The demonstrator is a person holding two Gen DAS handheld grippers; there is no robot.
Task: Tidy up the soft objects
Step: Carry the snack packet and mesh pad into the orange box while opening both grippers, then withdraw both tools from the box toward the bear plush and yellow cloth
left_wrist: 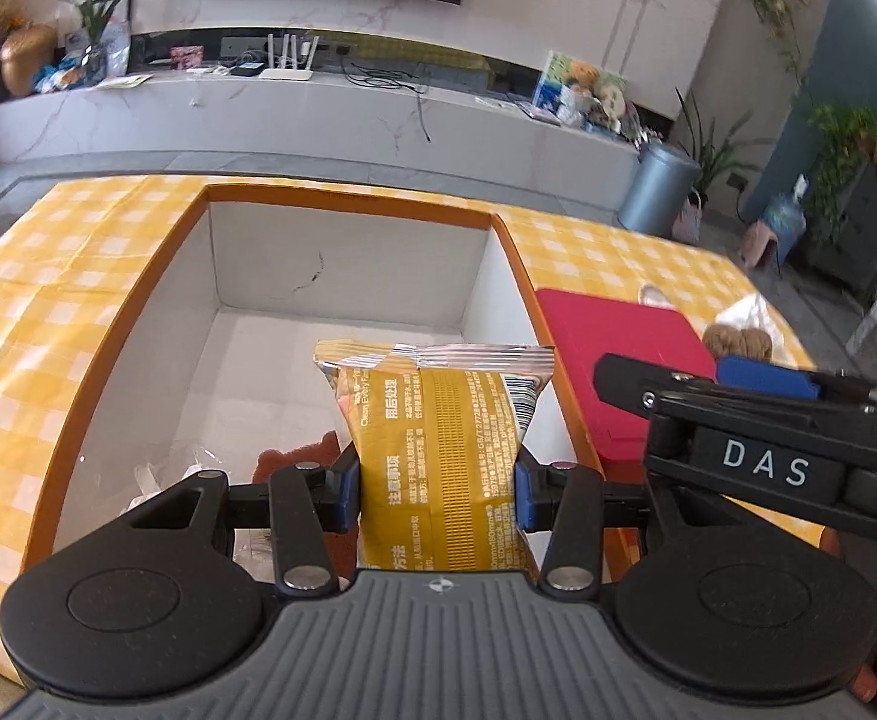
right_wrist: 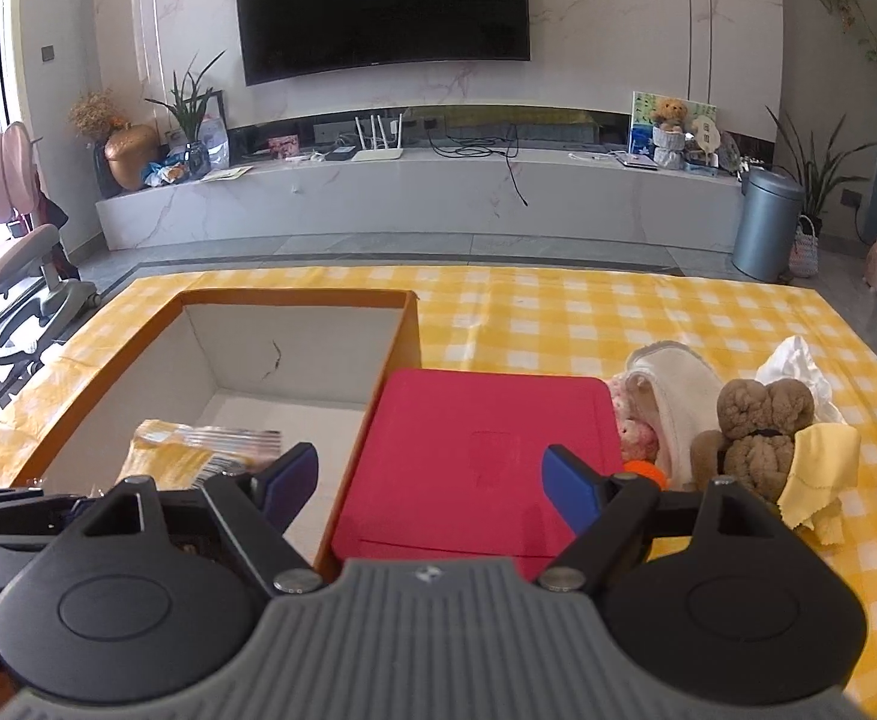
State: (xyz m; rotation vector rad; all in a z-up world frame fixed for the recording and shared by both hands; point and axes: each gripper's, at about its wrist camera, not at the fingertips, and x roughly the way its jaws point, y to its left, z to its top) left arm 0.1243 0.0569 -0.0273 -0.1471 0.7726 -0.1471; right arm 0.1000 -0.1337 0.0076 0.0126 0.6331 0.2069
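Left tongs [left_wrist: 436, 489]: blue pads clamped on both sides of a yellow wipes packet [left_wrist: 438, 438], which is held upright over the inside of the orange-rimmed box [left_wrist: 351, 195]. Right tongs [right_wrist: 432, 474]: jaws spread wide, nothing gripped, positioned over the red lid [right_wrist: 486, 420] lying against the box's right wall. Brown teddy bear [right_wrist: 759, 432], yellow cloth [right_wrist: 819, 468], white cloth [right_wrist: 672, 384] and pink plush [right_wrist: 636, 426] are seen right of the lid on the checked counter [right_wrist: 558, 312].
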